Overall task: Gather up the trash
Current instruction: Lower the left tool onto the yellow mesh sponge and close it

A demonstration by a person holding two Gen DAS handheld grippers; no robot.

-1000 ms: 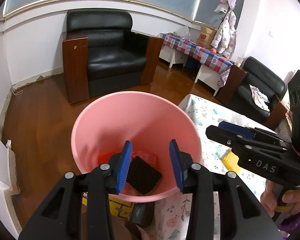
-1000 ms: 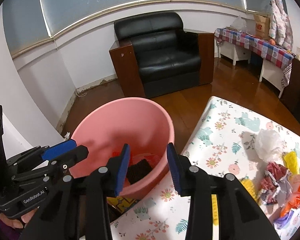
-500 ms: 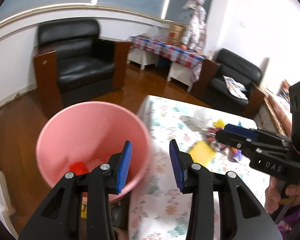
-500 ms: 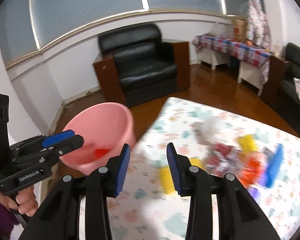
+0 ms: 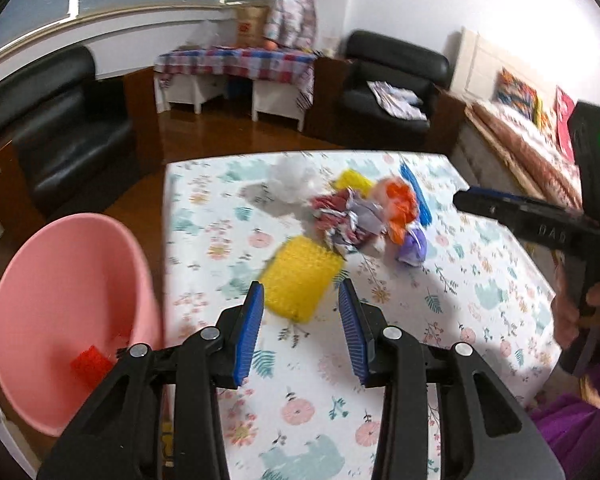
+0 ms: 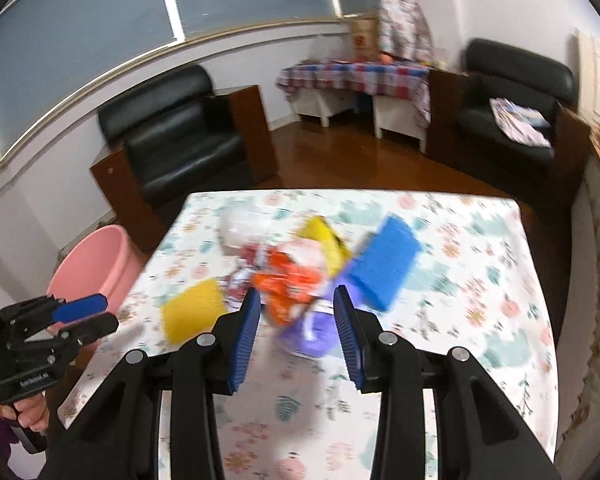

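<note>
Trash waits heaped mid-table (image 5: 204, 240). Lower your left gripper (image 5: 300, 330), jaws apart and empty, squarely over the yellow sponge (image 5: 300, 276) before you squeeze; aim your right gripper (image 6: 296, 330), likewise spread and empty, at the purple wrapper (image 6: 314, 334). A second ago both hung over the pink bin (image 5: 60, 320); now they face the pile.

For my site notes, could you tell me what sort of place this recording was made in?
Most likely a home living room: black leather armchairs stand on a wooden floor, a side table under a checked cloth lines the wall, and the work table wears a floral cloth.
</note>
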